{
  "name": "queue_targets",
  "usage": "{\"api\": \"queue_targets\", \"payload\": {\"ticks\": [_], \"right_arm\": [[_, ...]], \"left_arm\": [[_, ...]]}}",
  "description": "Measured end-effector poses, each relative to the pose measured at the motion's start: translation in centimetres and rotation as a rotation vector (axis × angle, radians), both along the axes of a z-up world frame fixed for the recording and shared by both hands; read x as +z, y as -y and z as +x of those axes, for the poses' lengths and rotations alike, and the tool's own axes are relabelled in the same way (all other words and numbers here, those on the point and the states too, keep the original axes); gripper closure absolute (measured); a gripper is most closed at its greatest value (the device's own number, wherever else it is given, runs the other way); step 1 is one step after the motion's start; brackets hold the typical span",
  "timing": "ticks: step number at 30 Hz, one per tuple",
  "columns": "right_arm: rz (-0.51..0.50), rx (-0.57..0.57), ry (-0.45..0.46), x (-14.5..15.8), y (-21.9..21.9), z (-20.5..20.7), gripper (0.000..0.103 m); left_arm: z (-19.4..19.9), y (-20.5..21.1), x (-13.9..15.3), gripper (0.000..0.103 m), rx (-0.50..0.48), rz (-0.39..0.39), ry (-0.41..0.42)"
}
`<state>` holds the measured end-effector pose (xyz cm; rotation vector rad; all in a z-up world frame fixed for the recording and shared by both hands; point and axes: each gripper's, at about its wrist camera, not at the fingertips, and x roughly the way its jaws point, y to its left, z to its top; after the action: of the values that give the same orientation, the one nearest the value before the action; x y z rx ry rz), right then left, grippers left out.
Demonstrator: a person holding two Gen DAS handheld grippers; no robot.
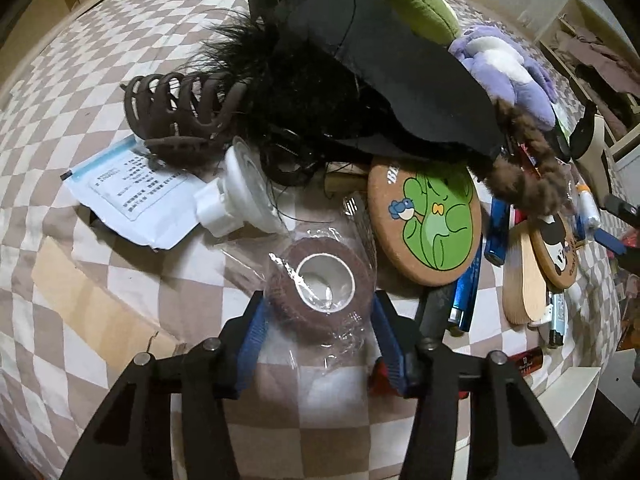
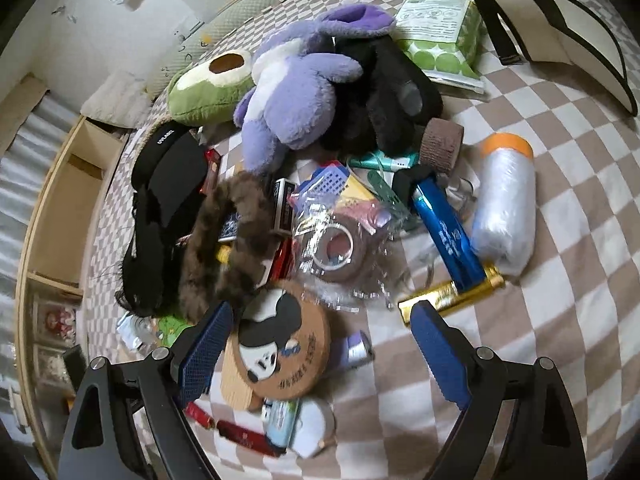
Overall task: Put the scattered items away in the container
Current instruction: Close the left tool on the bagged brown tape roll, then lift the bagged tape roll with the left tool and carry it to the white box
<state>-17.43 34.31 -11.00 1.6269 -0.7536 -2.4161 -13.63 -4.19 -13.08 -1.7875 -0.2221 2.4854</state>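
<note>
From the left wrist, the left gripper (image 1: 318, 316) has its blue pads on either side of a brown tape roll (image 1: 322, 294) in clear wrap, lying on the checked bedspread (image 1: 100, 280); the pads look pressed to its sides, though the crinkled film blurs the contact. Crowding it are a frog coaster (image 1: 430, 218) just right, a white plastic cap (image 1: 240, 192) and a printed pouch (image 1: 132, 196) to the left, and behind them a brown hair claw (image 1: 180, 116) under a heap of black cloth (image 1: 376, 80). From the right wrist, the right gripper (image 2: 320, 328) hangs with fingers spread wide and nothing between the pads, over a panda coaster (image 2: 280, 344). A brown fur band (image 2: 232, 232), a purple plush (image 2: 296, 92), a blue tube (image 2: 444, 236) and a gold bar (image 2: 452, 292) crowd around. A cream bag (image 2: 560, 28) lies at the top right, cut by the frame edge; small items beneath the coaster are blurred.
</note>
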Motion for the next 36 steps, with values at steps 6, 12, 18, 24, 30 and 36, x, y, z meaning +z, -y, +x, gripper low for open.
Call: {"api": "queue_targets", "payload": {"ticks": [6, 12, 18, 24, 30, 36], "right_arm": [[-0.049, -0.052, 0.025, -1.7, -1.1, -1.3, 0.012], [-0.157, -0.1, 0.024, -2.7, -1.7, -1.9, 0.017], [-0.001, -0.037, 0.005, -2.5, 0.4, -2.7, 0.018], [0.124, -0.02, -0.004, -3.1, 0.9, -3.1, 0.029], [0.091, -0.048, -0.007, -3.2, -0.3, -2.8, 0.047], [0.071, -0.017, -0.029, -1.9, -0.3, -1.8, 0.052]], "left_arm": [[0.9, 0.5, 1.5, 0.052, -0.016, 0.028, -0.025], [1.9, 0.1, 2.3, 0.052, -0.029, 0.064, -0.045], [1.7, -1.6, 3.4, 0.052, -0.041, 0.106, -0.053], [2.6, -2.0, 4.1, 0.052, -0.065, 0.126, -0.058], [3.0, -2.1, 4.6, 0.052, -0.078, 0.132, -0.067], [3.6, -1.8, 5.3, 0.052, -0.081, 0.143, -0.086]]}}
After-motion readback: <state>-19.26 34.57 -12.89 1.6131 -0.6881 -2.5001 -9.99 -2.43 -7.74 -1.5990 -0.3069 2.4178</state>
